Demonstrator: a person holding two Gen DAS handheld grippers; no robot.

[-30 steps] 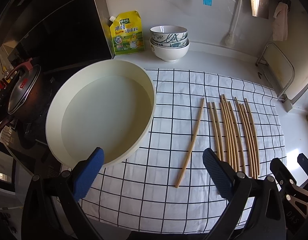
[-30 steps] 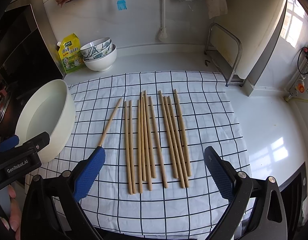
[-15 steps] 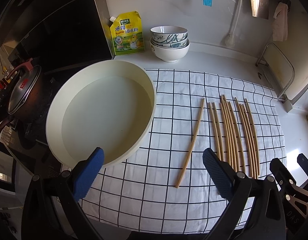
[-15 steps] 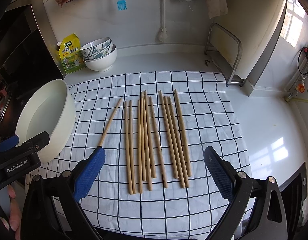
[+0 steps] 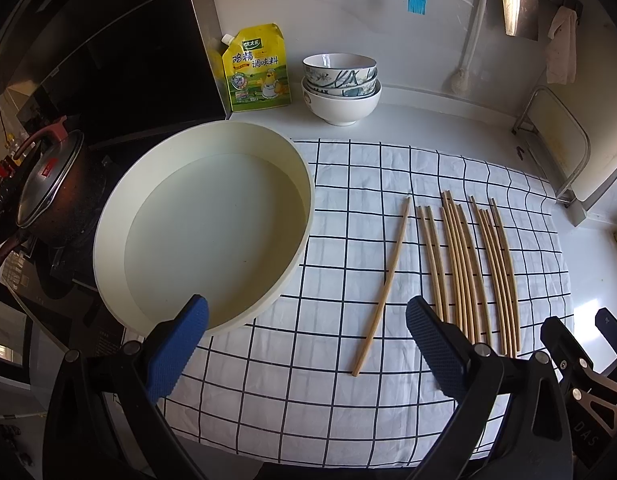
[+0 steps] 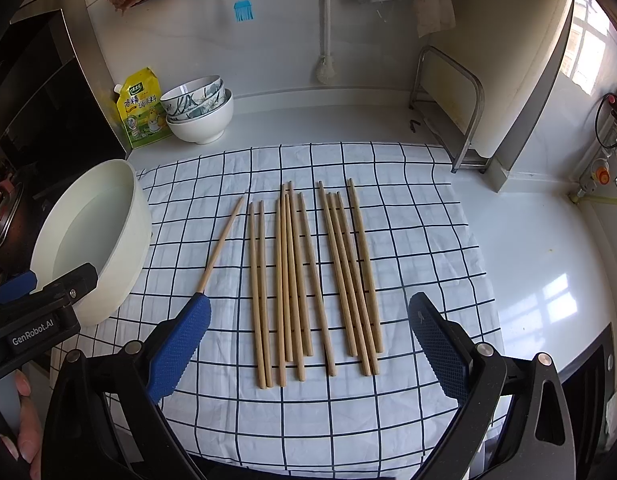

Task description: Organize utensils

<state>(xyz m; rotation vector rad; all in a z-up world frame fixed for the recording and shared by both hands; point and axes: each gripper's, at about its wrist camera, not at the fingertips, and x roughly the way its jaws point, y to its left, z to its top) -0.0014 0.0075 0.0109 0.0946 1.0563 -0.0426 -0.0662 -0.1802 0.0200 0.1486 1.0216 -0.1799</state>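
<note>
Chopsticks laid on checked cloth [image 6: 408, 216], left to right: one stray chopstick [image 6: 222, 242] angled away from the rest, then a pair [image 6: 257, 292], a bunch of about five [image 6: 292, 280], and a group of four [image 6: 350, 276] (overlaps make the middle count unsure). One cream basin [image 5: 304, 184] sits at the cloth's left edge, two or three stacked bowls [image 5: 340, 88] behind. Left gripper [image 5: 306, 346] spread wide, empty. Right gripper [image 6: 308, 346] likewise gaping, holding nothing, its left finger [image 6: 180, 344] covering the stray's near tip.
</note>
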